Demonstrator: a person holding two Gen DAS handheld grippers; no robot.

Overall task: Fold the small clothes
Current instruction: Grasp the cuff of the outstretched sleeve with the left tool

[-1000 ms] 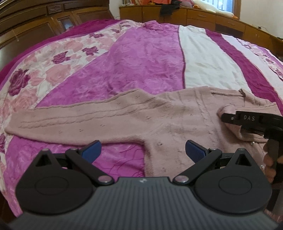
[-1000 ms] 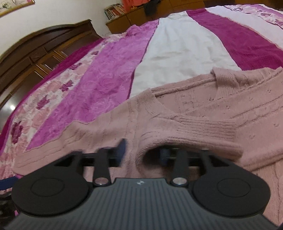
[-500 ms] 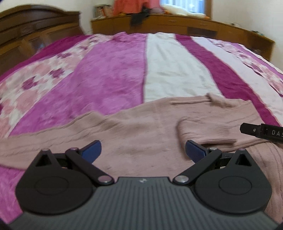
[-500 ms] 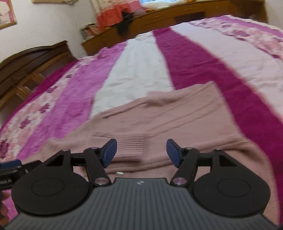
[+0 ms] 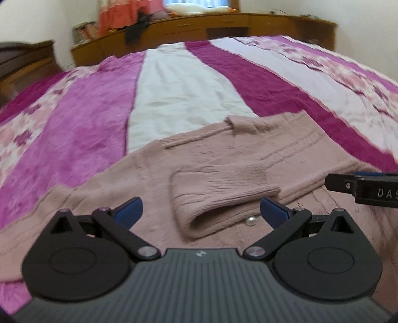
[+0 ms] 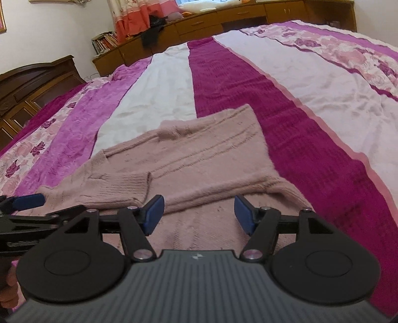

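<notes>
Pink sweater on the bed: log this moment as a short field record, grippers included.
garment: pink knit sweater, lying flat on the bedspread
folded part: one sleeve laid across the body, ribbed cuff on top
detail: pearl-like button beside the cuff
left gripper: open, nothing between the jaws, which have just closed a little; cuff ahead
right gripper: open, holding nothing, over the sweater's lower part
background: wooden cabinets beyond the bed
</notes>
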